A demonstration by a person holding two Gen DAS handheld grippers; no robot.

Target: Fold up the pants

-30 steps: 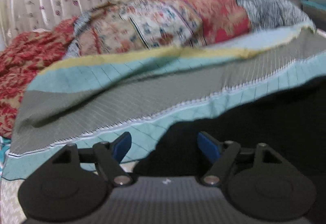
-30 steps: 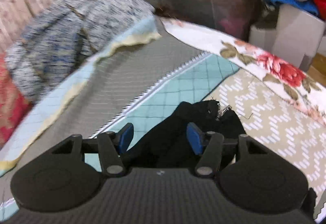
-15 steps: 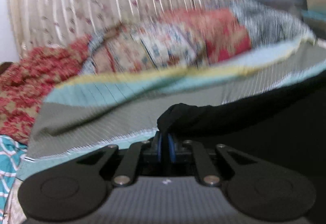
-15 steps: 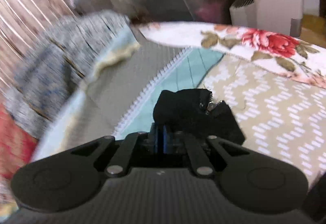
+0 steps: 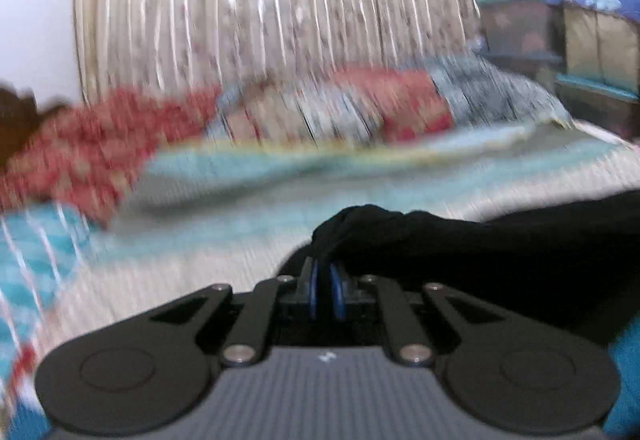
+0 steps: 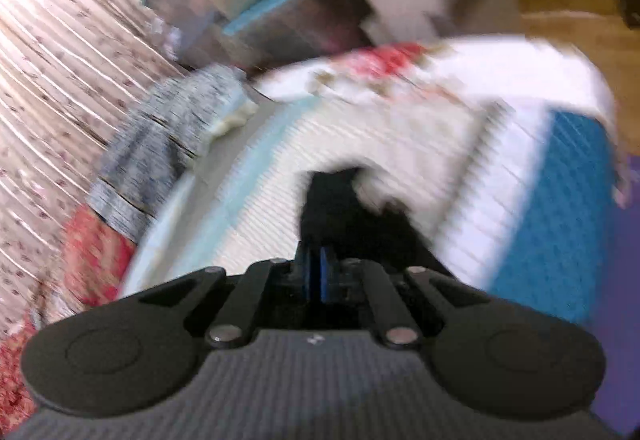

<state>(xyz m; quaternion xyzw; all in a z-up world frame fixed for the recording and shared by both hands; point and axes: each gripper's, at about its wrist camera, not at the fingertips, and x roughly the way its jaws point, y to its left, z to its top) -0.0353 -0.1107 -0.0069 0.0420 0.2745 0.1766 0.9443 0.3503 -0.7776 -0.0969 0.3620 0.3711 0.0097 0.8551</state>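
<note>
Pants (image 5: 480, 240) are hanging between both closed grippers, above the bedspread (image 5: 208, 260); pillows (image 5: 320, 112) are lying behind

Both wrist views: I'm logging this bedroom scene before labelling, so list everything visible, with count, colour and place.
pants: one, black, bunched at both grippers, stretching right in the left view
bedspread: one, teal, grey and beige stripes, under the pants
piled bedding: several blurred pieces, red, floral and grey-blue, along the far edge of the bed
curtain: one, cream with small flowers, behind the bed
storage boxes: a few, stacked at the far right
rose-print sheet: one, white and red, at the bed's end
left hand-held gripper: one, black with blue pads, shut on pants
right hand-held gripper: one, same colours, shut on pants
</note>
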